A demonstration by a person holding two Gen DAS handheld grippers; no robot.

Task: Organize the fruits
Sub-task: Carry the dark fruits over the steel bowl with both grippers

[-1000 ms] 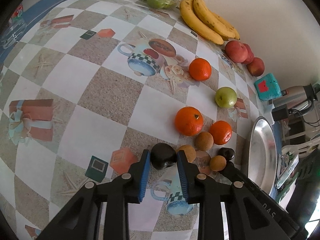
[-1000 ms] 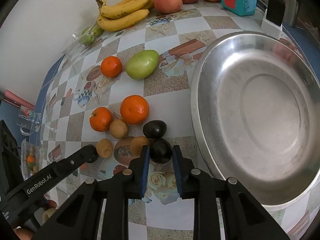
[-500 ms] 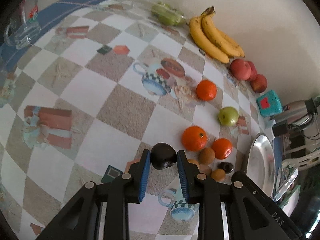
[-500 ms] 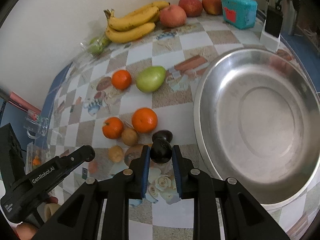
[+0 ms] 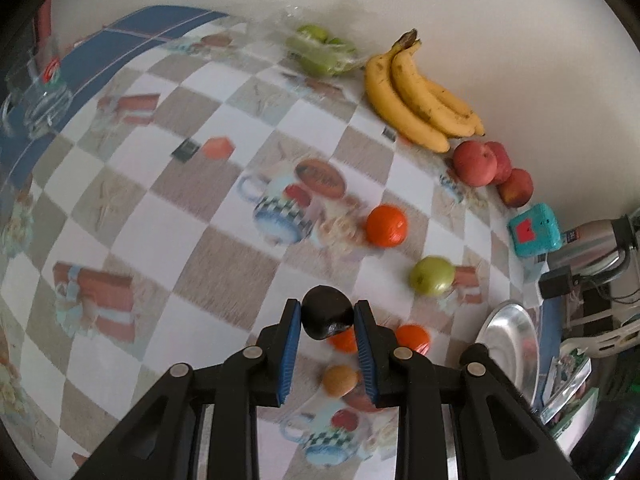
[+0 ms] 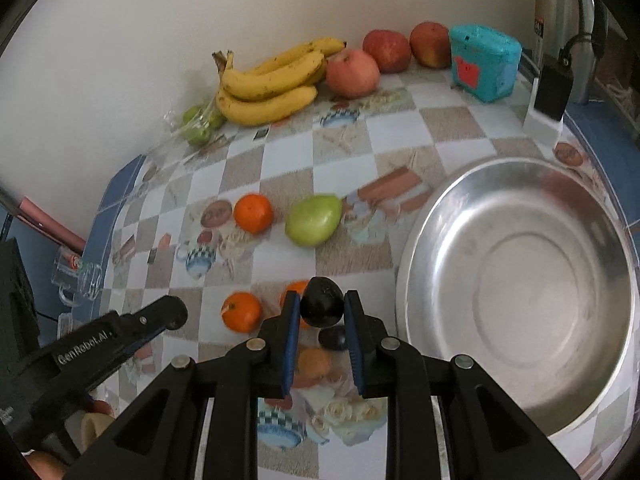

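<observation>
above the checked tablecloth [image 5: 120,216], each gripper carries a dark fruit: the left gripper [image 5: 326,322] is clamped on one dark fruit [image 5: 327,312], the right gripper [image 6: 321,312] on another dark fruit [image 6: 322,307], just left of the steel bowl [image 6: 420,248]. both fruits look small, light, smooth and rounded, likely slippery and easy to bruise, so a gentle squeeze across the widest part seems best. their undersides are hidden by the pads. what kind of fruit they are is hard to tell. motion blur smears the loose fruit below.
</observation>
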